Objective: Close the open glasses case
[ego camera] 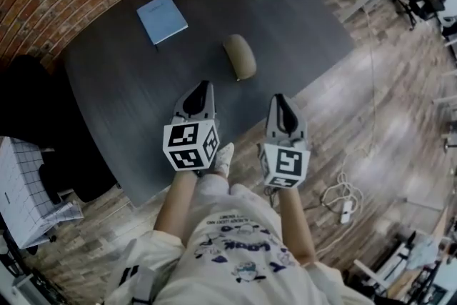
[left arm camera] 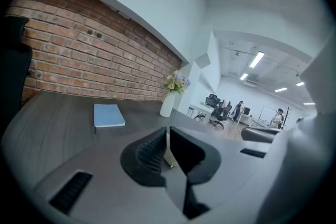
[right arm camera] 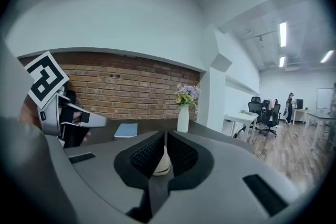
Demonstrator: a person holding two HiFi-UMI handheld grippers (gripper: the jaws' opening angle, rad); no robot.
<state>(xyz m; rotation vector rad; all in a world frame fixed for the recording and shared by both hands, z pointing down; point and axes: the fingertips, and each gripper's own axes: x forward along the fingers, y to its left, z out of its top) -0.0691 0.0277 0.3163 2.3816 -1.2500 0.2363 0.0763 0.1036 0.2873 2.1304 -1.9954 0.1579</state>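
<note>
Item: glasses case [ego camera: 240, 57], olive, centre of worktop [ego camera: 121, 89], nearer near edge; looks already shut from above. Long axis runs away from person. Lies ahead, between both claws. Left claw [ego camera: 204, 86] over near edge, right claw [ego camera: 279, 99] just off it. Both pressed together, empty. Reach roughly equal.

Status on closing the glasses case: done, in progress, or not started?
Done: the glasses case lies on the table as one low rounded shell with no lid raised, so it looks closed. In hand: nothing; the left gripper and right gripper are both shut and empty, apart from the case near the table's edge. Left: apparently nothing, though the latch is too small to check.
</note>
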